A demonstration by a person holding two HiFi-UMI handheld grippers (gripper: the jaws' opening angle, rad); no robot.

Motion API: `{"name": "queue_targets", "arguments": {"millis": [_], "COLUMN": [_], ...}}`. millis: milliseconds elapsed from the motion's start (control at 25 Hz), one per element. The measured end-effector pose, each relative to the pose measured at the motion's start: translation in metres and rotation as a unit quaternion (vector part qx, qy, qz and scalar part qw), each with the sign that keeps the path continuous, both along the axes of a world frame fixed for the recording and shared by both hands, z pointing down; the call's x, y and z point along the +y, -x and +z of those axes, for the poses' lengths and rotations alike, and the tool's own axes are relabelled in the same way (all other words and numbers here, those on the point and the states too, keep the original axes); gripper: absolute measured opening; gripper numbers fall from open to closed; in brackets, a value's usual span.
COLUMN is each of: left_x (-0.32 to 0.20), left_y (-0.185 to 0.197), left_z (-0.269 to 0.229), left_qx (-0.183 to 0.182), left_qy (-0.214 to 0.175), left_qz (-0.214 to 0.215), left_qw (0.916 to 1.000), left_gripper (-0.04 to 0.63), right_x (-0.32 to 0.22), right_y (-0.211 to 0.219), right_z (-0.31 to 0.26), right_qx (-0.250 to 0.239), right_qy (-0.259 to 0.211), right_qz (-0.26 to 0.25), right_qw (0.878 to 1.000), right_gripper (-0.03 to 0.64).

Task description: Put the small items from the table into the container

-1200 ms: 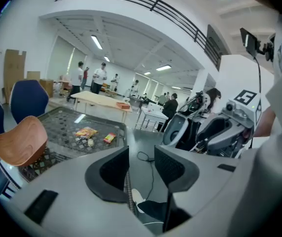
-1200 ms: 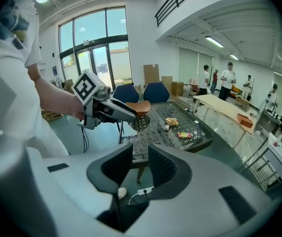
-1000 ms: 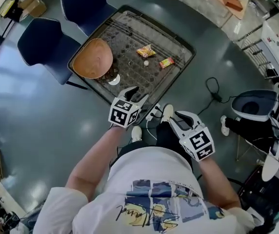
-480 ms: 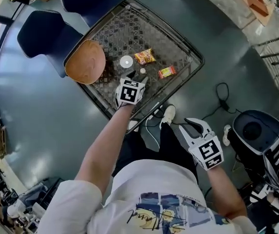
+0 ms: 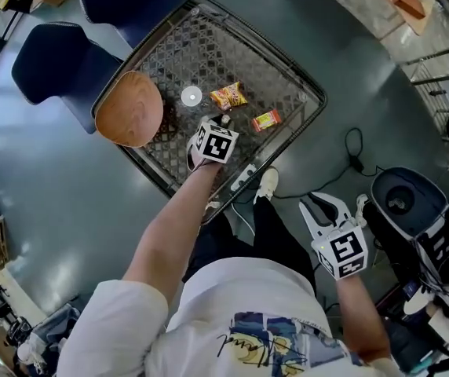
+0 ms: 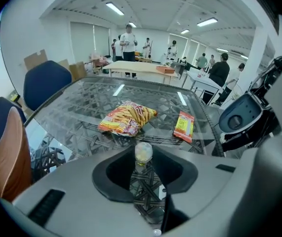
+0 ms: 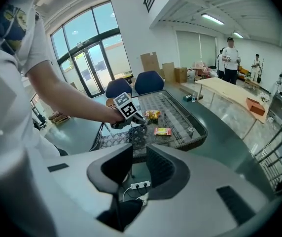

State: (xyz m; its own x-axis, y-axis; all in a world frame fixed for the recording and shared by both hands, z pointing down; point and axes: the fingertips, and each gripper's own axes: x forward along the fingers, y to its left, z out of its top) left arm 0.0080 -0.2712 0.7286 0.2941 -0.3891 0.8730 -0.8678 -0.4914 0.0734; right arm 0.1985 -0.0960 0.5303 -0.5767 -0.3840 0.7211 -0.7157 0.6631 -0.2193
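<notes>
Left gripper (image 5: pixel 220 126) at the pick. A second ago it hung at the near edge of the worktop (image 5: pixel 209 44). We now find it reached out and lowered over the glass, just near of the snack bag (image 5: pixel 229 95). Its jaws, which had stood wider, are closing on the small round sweet (image 6: pixel 143 152). The sweet sits between the jaw tips with a pad at each side and rests on the worktop.

The right gripper (image 5: pixel 324 204) has drawn off to the right and hangs over the floor, well apart from the worktop. Its jaws are apart with nothing between them.

The brown container (image 5: pixel 129 110) stands at the left of the worktop, and we see nothing inside it. The snack bag, the red packet (image 5: pixel 267 120) to its right and the white disc (image 5: pixel 191 96) lie untouched. We judge that the first pick is being secured and that every item has yet to go into the container.
</notes>
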Motion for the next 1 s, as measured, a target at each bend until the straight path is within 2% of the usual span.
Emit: {"name": "queue_targets", "arguments": {"millis": [120,320,480,720,1000], "left_x": [-0.001,0.011,0.016,0.014,-0.007], "left_y": [0.005,0.026,0.064,0.156,0.255], "left_z": [-0.017,-0.075,-0.117,-0.156,-0.135], "left_qx": [0.02,0.068,0.089,0.081,0.048], "left_qy": [-0.021,-0.063,-0.094,-0.121,-0.109], "left_qz": [0.014,0.021,0.014,-0.02,-0.059], "left_qw": [0.9995,0.9955,0.9915,0.9891,0.9911], "left_gripper": [0.117,0.117,0.117,0.117,0.117], "right_x": [0.005,0.008,0.004,0.004,0.011], "right_y": [0.021,0.062,0.099,0.151,0.186], "right_z": [0.0,-0.005,-0.009,-0.017,-0.026], "right_qx": [0.009,0.003,-0.003,-0.009,-0.005], "right_qy": [-0.003,-0.012,-0.021,-0.027,-0.03], "right_qz": [-0.01,-0.023,-0.045,-0.061,-0.044], "right_qw": [1.0,1.0,0.999,0.998,0.999], "right_gripper": [0.081,0.081,0.081,0.081,0.081]}}
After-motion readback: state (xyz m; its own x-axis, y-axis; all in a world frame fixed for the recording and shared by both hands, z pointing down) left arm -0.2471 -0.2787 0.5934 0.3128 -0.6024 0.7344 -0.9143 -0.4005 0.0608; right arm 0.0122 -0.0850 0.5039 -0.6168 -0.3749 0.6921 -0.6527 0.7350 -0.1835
